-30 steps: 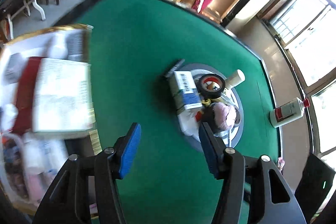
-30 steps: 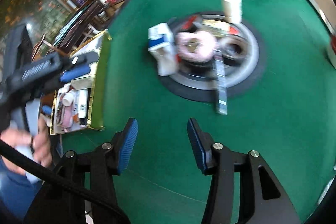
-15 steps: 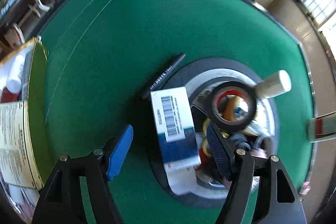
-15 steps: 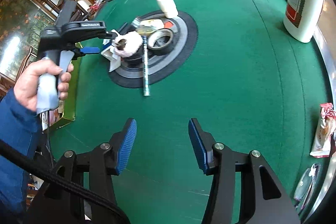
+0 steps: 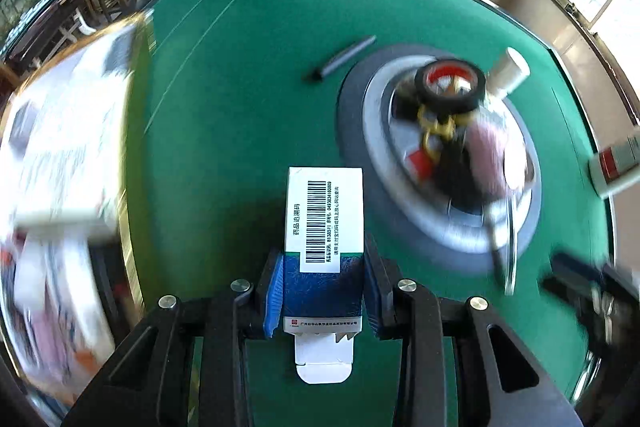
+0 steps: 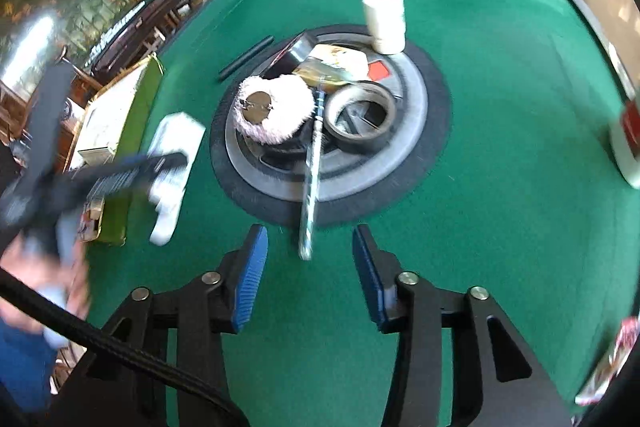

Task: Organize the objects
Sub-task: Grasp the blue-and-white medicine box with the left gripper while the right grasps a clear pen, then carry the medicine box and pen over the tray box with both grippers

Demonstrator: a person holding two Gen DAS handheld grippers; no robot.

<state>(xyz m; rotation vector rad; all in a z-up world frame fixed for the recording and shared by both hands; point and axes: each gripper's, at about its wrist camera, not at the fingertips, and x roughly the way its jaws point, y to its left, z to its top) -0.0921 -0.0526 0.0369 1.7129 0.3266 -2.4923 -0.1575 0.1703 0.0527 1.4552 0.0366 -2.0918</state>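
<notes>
Two claws are in my views. My left claw (image 5: 323,287) is closing, and its blue pads (image 5: 274,293) already press both sides of a white and blue medicine box (image 5: 325,227), which it holds over the green surface (image 5: 248,75). The round tray (image 5: 360,115) with the black tape roll (image 5: 450,85) is to the right of the box. My right claw (image 6: 310,277) is closing too, holds nothing, and the near end of a thin silver stick (image 6: 311,183) lies between its pads.
</notes>
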